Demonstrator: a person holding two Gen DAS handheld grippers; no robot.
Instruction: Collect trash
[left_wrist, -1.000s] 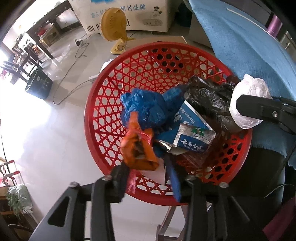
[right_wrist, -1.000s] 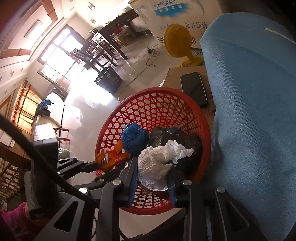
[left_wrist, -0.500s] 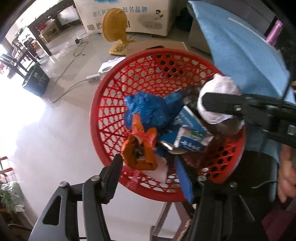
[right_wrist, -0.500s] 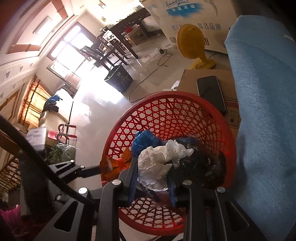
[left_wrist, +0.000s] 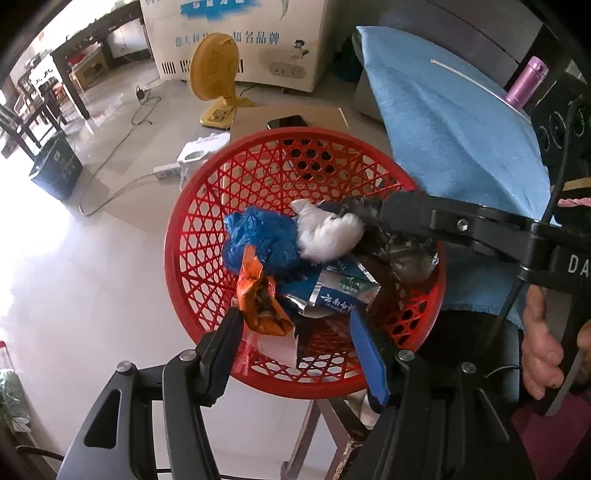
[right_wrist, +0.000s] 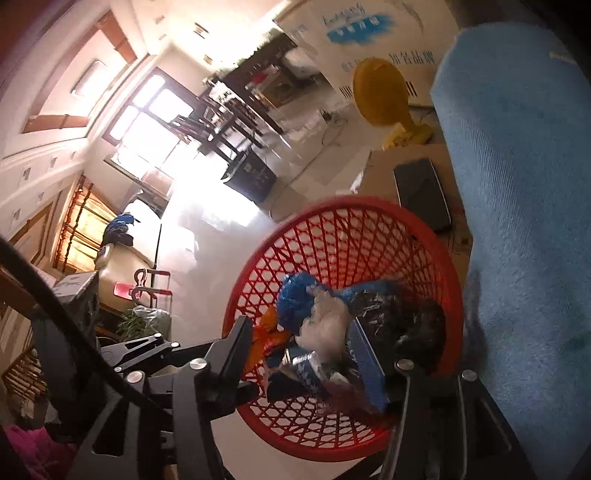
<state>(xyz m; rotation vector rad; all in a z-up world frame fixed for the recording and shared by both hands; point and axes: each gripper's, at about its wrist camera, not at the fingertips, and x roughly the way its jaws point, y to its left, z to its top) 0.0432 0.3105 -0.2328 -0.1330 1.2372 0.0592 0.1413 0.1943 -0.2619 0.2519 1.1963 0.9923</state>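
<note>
1. The left tongs (left_wrist: 295, 332) hang over the near rim of the red basket (left_wrist: 184, 258), jaws opening — nothing pressed between the pads. An orange wrapper (left_wrist: 258, 295) lies just past the left finger, free of it.
2. Beyond these tongs, inside the basket, lie a crumpled blue bag (left_wrist: 258, 240), a foil-and-blue packet (left_wrist: 343, 291) with printed characters, and a black bag (left_wrist: 402, 254) toward the right wall.
3. The white plastic wad (left_wrist: 328, 232) sits on top of the heap, between the blue bag and the black one, just off the tip of the right tongs' finger that crosses the left wrist view from the right.
4. The right tongs (right_wrist: 299, 343) are above the same basket (right_wrist: 332, 229), jaws opening; the white wad (right_wrist: 325, 325) is between the fingers but blurred, and no pad presses it — it lies against the trash below.
5. Beyond the basket from either tongs: a phone (left_wrist: 288, 122) on a cardboard box, and a yellow fan (left_wrist: 214, 74) on the floor. To the right is a blue cloth (left_wrist: 450, 140).
</note>
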